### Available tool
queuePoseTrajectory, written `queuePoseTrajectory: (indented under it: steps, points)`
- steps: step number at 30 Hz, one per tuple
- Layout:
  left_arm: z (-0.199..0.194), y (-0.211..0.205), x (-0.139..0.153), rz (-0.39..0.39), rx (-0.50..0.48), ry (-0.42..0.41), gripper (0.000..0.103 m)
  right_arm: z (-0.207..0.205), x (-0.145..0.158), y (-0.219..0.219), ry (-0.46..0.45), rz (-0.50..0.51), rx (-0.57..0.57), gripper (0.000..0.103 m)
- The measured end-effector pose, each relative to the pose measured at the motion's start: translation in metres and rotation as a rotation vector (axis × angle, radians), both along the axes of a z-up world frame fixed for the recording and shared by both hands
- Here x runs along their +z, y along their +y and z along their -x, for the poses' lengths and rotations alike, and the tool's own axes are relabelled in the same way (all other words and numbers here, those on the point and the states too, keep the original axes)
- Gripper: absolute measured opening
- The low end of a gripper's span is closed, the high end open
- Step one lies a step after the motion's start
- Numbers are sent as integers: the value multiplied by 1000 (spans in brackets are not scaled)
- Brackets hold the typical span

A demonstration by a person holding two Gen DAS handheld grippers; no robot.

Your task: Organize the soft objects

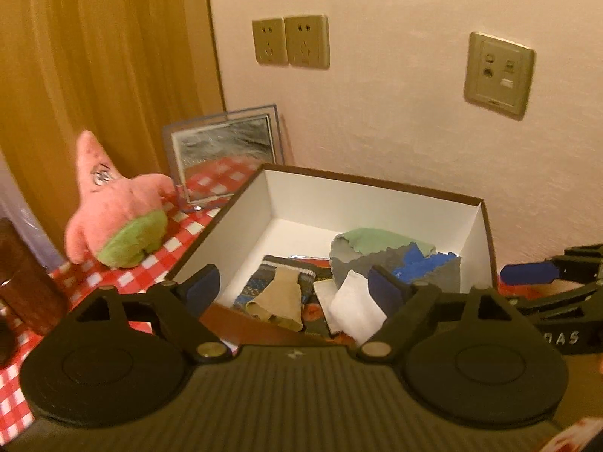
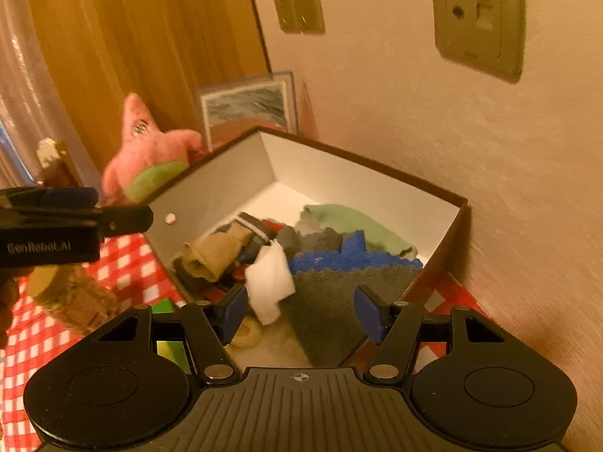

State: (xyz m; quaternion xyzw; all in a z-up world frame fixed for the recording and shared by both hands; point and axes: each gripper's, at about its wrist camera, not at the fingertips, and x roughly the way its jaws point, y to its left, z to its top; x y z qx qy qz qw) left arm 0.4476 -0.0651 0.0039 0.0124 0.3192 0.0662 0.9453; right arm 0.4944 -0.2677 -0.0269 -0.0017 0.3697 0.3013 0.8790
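A brown box (image 1: 377,182) with a white inside holds soft items: a green cloth (image 1: 377,239), a blue cloth (image 1: 418,263), a white cloth (image 1: 354,305) and a tan sock (image 1: 282,293) on patterned socks. My left gripper (image 1: 294,288) hovers open over the box's near edge, nothing between its pads. My right gripper (image 2: 303,312) is also open above the box (image 2: 358,158), over a grey cloth (image 2: 339,301) and beside the white cloth (image 2: 269,282). A pink starfish plush (image 1: 113,203) stands on the table left of the box.
A red-and-white checked tablecloth (image 1: 150,271) covers the table. A picture frame (image 1: 226,150) leans on the wall behind the plush. The wall with sockets (image 1: 290,41) is close behind the box. A brown furry object (image 2: 75,301) lies left of the box.
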Motion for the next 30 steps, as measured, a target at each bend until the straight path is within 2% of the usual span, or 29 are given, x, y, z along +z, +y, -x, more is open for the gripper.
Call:
queuePoseTrajectory:
  steps: [6,12,15,21,30]
  points:
    - [46,-10,17,30,41,-16,85,31,15,-18,-14,-107,56,63]
    - [100,-10,26,16,98,-9,85,77,27,-21,-57,-93,117,63]
    - [130,-5,27,22,109,-9,85,104,26,-21,-36,-89,113,63]
    - [191,13,22,58,100,16,85,158,21,-16,6,-86,71,63]
    - [284,47,10,72,8,63,85,258,15,15,21,-72,2,63]
